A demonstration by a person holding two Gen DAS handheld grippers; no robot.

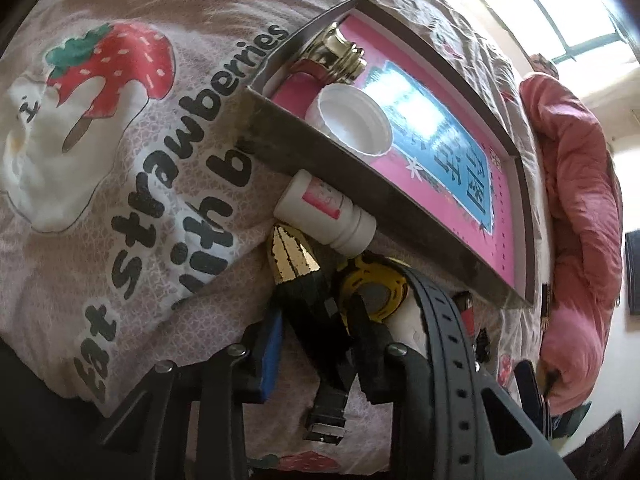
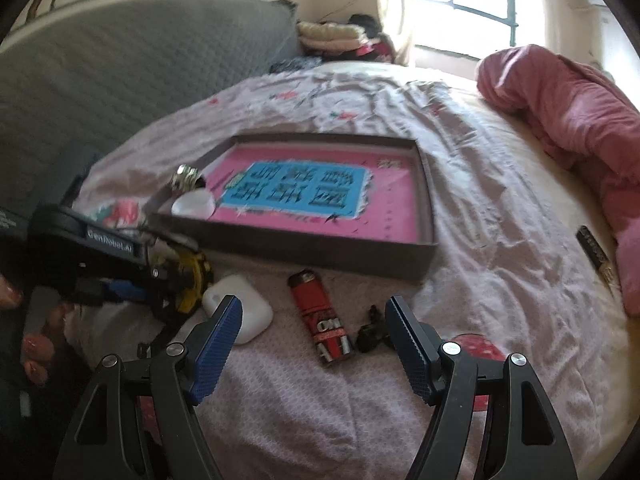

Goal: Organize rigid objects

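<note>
On the bed point(image 1: 132, 8), over a sheet printed with strawberries, lies one shallow cardboard tray point(image 1: 320, 152) with a pink floor and a blue label. Two things are inside it, both at the same end: one pink bottle with a gold cap point(image 1: 332, 50), lying on its side, and just beside it one white cap point(image 1: 348, 120) with its hollow side up. The rest sit outside along the tray's near wall. One white pill bottle point(image 1: 324, 208) lies on its side against that wall, and just below it are one black piece with a faceted gold tip point(image 1: 294, 258), one yellow tape measure point(image 1: 376, 284), one black perforated watch strap point(image 1: 440, 320), one white earbud case point(image 2: 248, 316), one red lighter point(image 2: 320, 312) and one small black object point(image 2: 372, 332) too blurred to name. The left gripper point(image 1: 316, 312) points steeply down with the gold-tipped piece between its two fingers. The pads stand close on either side, but I cannot tell whether they press on it. The right gripper point(image 2: 314, 304) is spread wide and grasps nothing, hovering over the lighter. One pink quilt point(image 2: 560, 100) is bunched along the bed's far side.
</note>
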